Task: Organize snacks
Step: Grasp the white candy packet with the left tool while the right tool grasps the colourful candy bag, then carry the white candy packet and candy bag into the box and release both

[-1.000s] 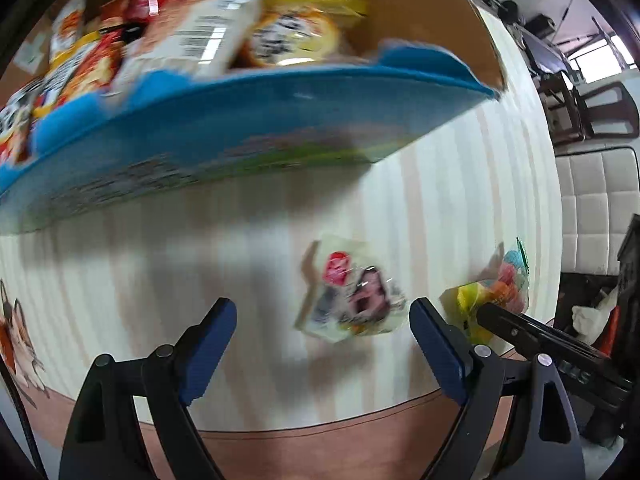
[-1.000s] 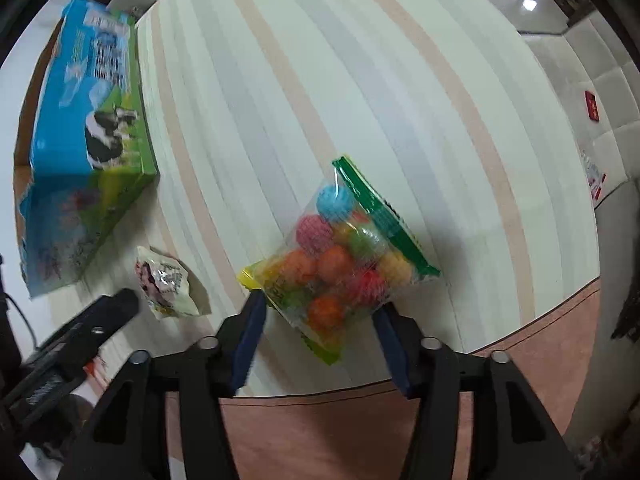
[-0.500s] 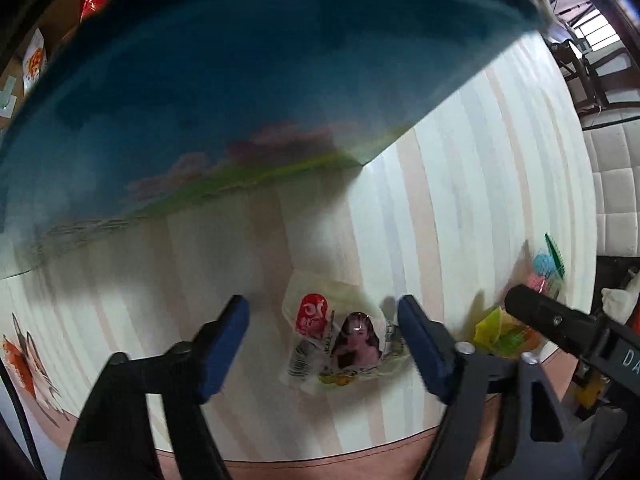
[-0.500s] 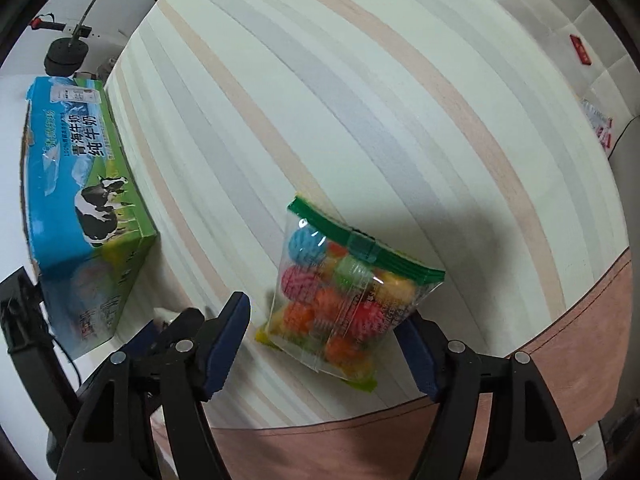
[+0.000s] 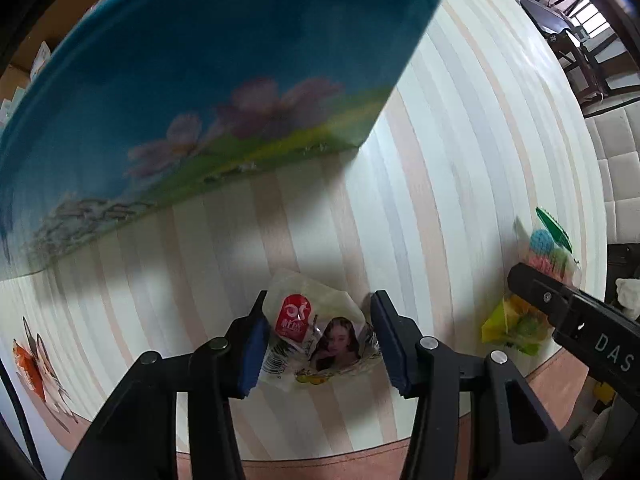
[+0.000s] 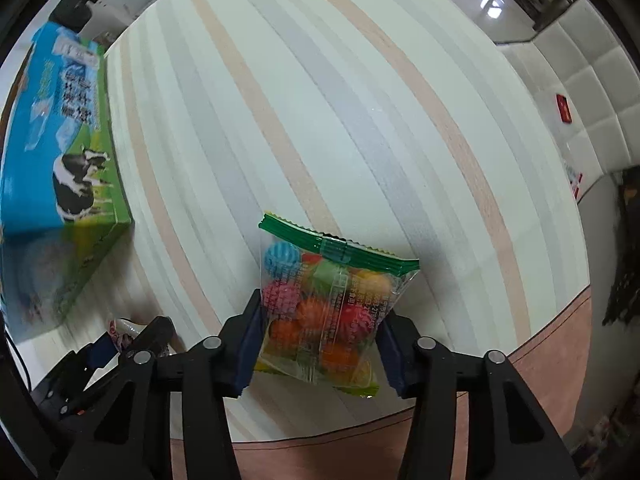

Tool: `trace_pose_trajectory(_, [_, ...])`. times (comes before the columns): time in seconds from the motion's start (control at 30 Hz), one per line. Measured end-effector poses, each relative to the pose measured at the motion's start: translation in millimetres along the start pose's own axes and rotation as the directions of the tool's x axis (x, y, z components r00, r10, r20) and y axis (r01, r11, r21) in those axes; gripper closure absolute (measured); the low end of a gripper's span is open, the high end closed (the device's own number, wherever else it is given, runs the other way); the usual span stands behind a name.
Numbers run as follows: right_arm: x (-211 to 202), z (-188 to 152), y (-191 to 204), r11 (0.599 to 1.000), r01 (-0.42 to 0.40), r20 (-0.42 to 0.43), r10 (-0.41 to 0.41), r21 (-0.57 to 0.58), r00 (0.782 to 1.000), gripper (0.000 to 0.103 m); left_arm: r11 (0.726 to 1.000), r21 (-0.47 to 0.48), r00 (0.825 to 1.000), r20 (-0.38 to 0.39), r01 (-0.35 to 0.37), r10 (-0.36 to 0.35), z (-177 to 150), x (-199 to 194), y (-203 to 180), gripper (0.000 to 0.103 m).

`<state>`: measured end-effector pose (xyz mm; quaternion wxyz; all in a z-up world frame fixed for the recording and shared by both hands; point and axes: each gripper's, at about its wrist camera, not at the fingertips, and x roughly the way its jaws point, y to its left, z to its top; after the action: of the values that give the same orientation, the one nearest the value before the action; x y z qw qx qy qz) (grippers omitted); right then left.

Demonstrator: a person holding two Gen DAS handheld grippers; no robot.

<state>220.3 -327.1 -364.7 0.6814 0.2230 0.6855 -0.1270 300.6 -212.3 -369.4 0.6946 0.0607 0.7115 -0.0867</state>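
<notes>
My left gripper straddles a small white snack packet with a red logo and a woman's face, lying on the striped table; the pads touch its edges. My right gripper is closed on a clear bag of coloured balls with a green top strip. That bag also shows at the right of the left wrist view. The blue and green milk carton box stands just behind the left gripper and shows at the left of the right wrist view.
The striped table ends in a brown edge near both grippers. An orange snack packet lies at the far left. Chairs and a padded white seat stand beyond the table.
Both grippers have come down and narrowed around their packets. The left moved close under the box wall, hiding the snacks inside it. The ball bag has turned upright between the right pads.
</notes>
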Motion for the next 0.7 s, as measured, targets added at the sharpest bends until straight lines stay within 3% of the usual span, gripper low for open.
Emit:
trace_pose_trajectory(0.17, [-3, -9, 9, 0.999, -0.003, 0.006, 0.003, -0.044, 1.0, 0.055, 0.999, -0.014, 1.0, -0.003, 0.03, -0.03, -22, -6, 11, 0.058])
trace_pose_trajectory(0.43, [-10, -38, 25, 0.99, -0.086, -0.022, 0.084, -0.11, 0.996, 0.055, 0.992, -0.059, 0.993, -0.025, 0.111, -0.112, -50, -14, 42, 0.061])
trace_pose_trajectory(0.57, [-9, -43, 27, 0.988, -0.107, -0.041, 0.103, -0.109, 0.994, 0.055, 0.957, -0.165, 0.964, -0.076, 0.239, -0.254, -56, 4, 77, 0.056])
trace_pose_trajectory(0.6, [-8, -44, 27, 0.988, -0.109, -0.043, 0.105, -0.108, 0.994, 0.055, 0.947, -0.188, 0.959, -0.066, 0.259, -0.276, -57, 3, 84, 0.049])
trace_pose_trajectory(0.7, [-7, -51, 25, 0.988, -0.114, -0.048, 0.109, -0.105, 0.993, 0.055, 0.938, -0.206, 0.95, -0.081, 0.279, -0.301, -59, 6, 93, 0.049])
